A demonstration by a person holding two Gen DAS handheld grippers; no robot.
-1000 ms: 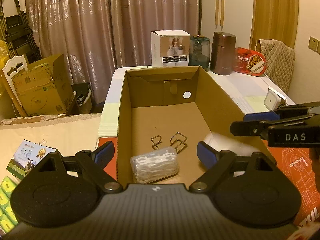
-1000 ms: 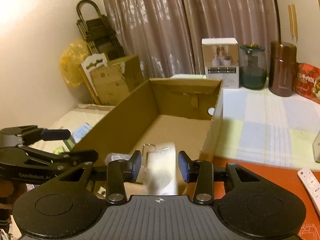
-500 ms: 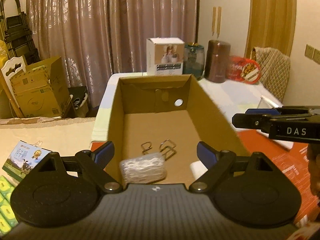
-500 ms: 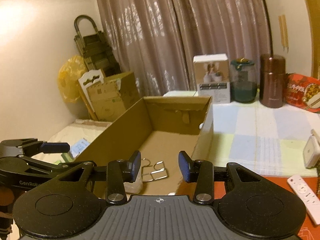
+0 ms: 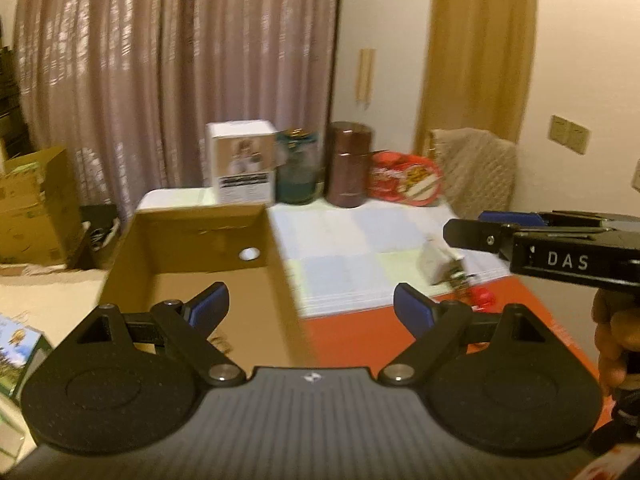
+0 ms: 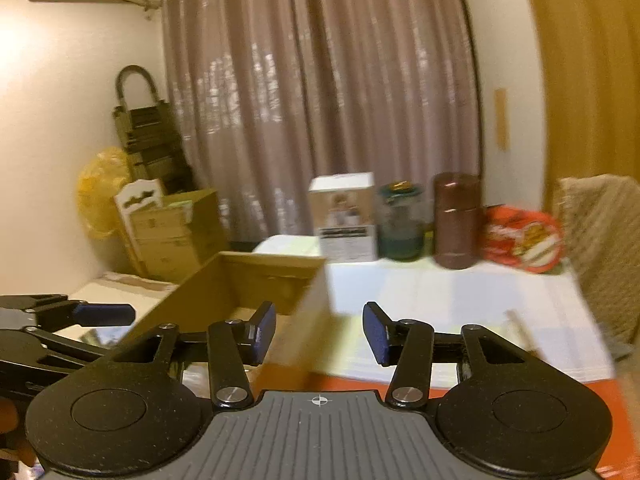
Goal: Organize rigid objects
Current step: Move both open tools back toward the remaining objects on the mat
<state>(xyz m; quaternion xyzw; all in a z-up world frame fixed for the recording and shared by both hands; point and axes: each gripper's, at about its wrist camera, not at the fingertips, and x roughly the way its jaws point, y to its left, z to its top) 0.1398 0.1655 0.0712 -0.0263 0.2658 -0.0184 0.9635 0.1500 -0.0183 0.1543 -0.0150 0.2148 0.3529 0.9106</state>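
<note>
Two grippers hung empty, yours. Left gripper (image 5: pixel 310 306) gaped wide, nothing between pads. Right gripper (image 6: pixel 319 334) jaws had just been opening; white item seen between them a second ago was gone, likely released into cardboard box (image 5: pixel 276 264). Both views had swung up and rightward off box floor. My read: one drop done, next pick pending. Box stood open-topped on table (image 5: pixel 360 240), just beyond fingertips; contents mostly hidden now. Small blurred item (image 5: pixel 442 262) waited farther right, unidentifiable. Jars and white carton (image 5: pixel 242 162) lined far edge.
</note>
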